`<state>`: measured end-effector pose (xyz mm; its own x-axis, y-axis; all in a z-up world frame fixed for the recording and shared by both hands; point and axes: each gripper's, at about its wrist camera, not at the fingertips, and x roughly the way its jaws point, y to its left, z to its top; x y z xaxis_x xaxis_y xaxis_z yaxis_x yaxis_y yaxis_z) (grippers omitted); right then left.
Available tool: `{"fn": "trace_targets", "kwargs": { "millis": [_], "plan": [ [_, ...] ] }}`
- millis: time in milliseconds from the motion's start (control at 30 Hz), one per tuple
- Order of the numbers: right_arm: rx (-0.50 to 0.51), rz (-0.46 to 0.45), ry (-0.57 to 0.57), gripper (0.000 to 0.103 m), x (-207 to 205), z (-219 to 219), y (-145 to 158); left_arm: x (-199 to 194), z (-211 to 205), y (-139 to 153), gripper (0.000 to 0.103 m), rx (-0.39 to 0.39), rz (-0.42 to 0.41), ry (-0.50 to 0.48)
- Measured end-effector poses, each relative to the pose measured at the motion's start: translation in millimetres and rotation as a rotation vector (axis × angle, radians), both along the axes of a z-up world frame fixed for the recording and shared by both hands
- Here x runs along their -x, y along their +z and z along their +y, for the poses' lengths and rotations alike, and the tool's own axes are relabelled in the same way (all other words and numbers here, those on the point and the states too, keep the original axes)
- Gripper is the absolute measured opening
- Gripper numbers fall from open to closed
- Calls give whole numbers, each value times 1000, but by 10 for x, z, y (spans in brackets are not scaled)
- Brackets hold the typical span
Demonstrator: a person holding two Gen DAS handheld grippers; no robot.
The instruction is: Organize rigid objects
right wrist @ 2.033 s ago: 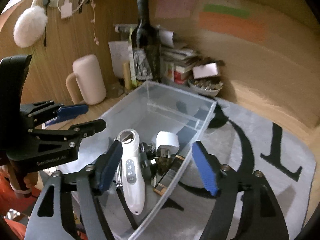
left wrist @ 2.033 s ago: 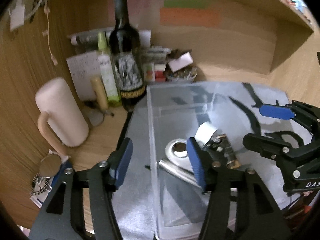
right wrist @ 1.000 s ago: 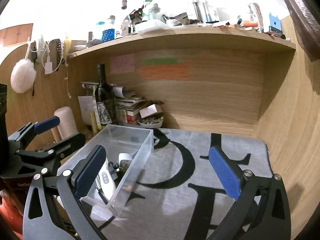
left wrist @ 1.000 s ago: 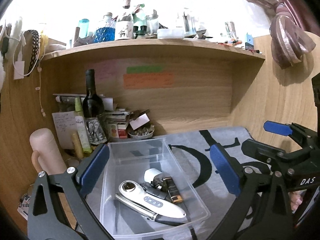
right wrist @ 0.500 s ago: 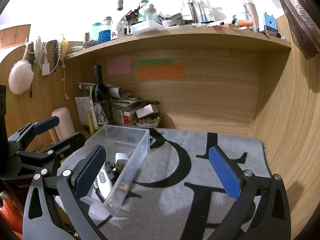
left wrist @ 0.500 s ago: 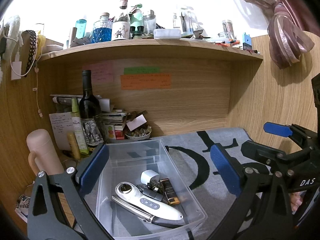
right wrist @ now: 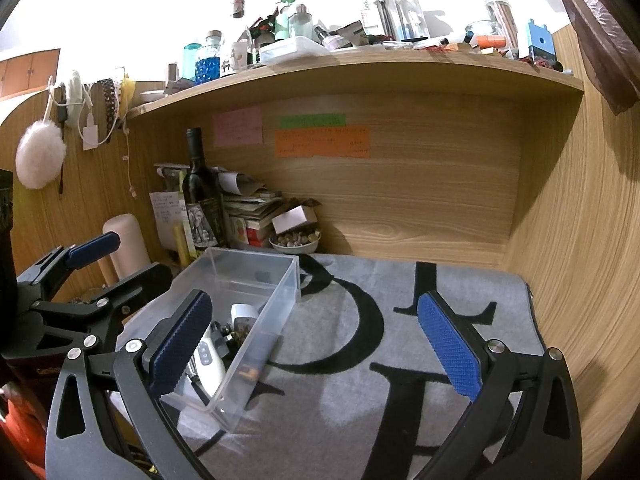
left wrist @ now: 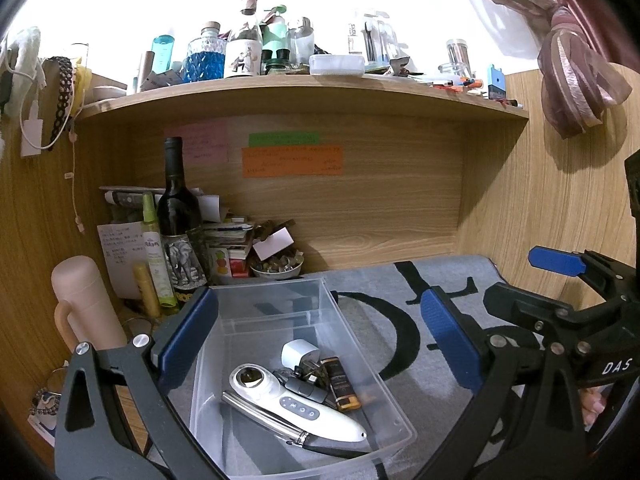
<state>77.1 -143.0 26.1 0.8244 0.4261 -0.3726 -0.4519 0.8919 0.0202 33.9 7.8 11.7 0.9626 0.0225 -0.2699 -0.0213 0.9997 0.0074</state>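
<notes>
Clear plastic bin (left wrist: 372, 364) on grey mat holds white handheld device (left wrist: 296, 408), white charger (left wrist: 298, 353), lighter (left wrist: 342, 384).

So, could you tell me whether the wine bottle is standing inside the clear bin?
No, the wine bottle stands upright on the desk behind the bin, beside a green bottle.

You had the bin (left wrist: 340, 328) on the mat's (left wrist: 404, 288) left part. Inside the bin lay the handheld device (left wrist: 296, 408), with the charger (left wrist: 298, 352) and lighter (left wrist: 342, 384) just behind it. Behind the bin stood the wine bottle (left wrist: 178, 216) and the bowl (left wrist: 276, 270); the mug (left wrist: 86, 304) stood to its left.
</notes>
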Motion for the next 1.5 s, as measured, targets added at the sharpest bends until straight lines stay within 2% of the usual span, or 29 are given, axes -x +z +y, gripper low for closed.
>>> {"fn": "trace_targets", "kwargs": {
  "millis": [1500],
  "plan": [
    [-4, 14, -24, 103, 36, 97, -32, -82, 18, -43, 103, 42, 37, -34]
  ]
}}
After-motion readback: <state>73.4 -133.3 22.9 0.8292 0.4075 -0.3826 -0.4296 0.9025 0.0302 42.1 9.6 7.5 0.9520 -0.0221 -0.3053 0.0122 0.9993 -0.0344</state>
